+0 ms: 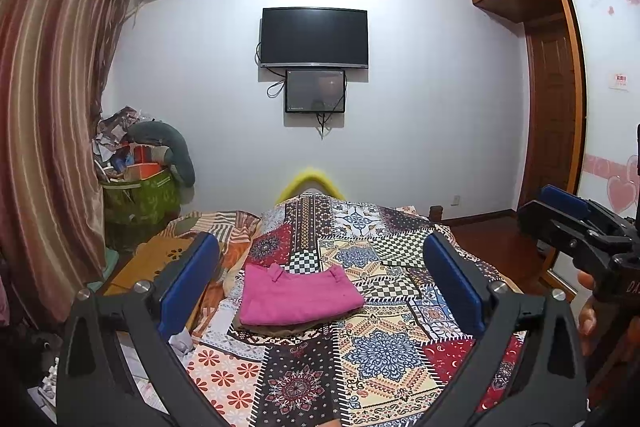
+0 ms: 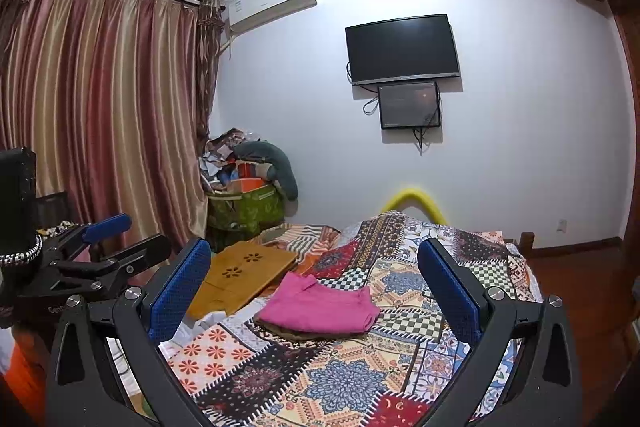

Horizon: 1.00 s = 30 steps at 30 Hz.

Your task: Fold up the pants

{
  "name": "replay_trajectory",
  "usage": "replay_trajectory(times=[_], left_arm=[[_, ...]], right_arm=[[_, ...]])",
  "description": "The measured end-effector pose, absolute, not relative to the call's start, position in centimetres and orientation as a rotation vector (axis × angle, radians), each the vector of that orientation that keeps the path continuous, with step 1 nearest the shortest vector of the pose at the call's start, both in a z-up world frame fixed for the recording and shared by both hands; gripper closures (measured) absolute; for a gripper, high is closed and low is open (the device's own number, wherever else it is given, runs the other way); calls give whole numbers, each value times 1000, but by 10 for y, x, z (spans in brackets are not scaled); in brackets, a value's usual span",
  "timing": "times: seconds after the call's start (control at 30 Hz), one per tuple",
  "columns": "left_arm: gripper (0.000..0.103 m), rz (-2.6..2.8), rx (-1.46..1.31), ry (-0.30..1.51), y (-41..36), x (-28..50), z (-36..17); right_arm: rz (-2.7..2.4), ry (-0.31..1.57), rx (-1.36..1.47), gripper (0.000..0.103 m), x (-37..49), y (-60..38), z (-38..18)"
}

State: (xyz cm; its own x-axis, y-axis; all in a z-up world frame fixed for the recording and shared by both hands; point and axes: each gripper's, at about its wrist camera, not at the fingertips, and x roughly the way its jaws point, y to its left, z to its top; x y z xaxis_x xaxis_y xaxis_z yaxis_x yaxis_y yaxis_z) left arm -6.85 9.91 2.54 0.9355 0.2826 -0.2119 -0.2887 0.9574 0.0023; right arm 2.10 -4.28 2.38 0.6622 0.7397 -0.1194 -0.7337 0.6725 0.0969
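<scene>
The pink pants (image 1: 298,295) lie folded into a compact rectangle on the patchwork bedspread (image 1: 376,355), on top of a brownish folded garment (image 1: 276,327). My left gripper (image 1: 320,279) hovers above the bed, open, blue pads wide apart, nothing between them. In the right wrist view the same pink pants (image 2: 320,305) rest on the brown piece (image 2: 304,334). My right gripper (image 2: 316,287) is open too and holds nothing. Each gripper shows in the other's view: the right gripper (image 1: 560,211) at the right edge, the left gripper (image 2: 116,239) at the left.
A wooden lap desk (image 2: 240,275) lies on the bed's left side. A green bin (image 2: 246,207) heaped with clutter stands by the striped curtain (image 2: 100,115). A yellow curved footboard (image 2: 414,203) marks the far end. A wardrobe (image 1: 560,75) lines the right wall.
</scene>
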Motion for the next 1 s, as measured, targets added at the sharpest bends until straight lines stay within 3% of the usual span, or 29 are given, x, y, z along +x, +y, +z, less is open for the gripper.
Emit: replay_trajectory(times=[1.0], left_arm=[[0,263,-41,223,105,-65,23]], right_arm=[[835,163,43,0,19,-38,26]])
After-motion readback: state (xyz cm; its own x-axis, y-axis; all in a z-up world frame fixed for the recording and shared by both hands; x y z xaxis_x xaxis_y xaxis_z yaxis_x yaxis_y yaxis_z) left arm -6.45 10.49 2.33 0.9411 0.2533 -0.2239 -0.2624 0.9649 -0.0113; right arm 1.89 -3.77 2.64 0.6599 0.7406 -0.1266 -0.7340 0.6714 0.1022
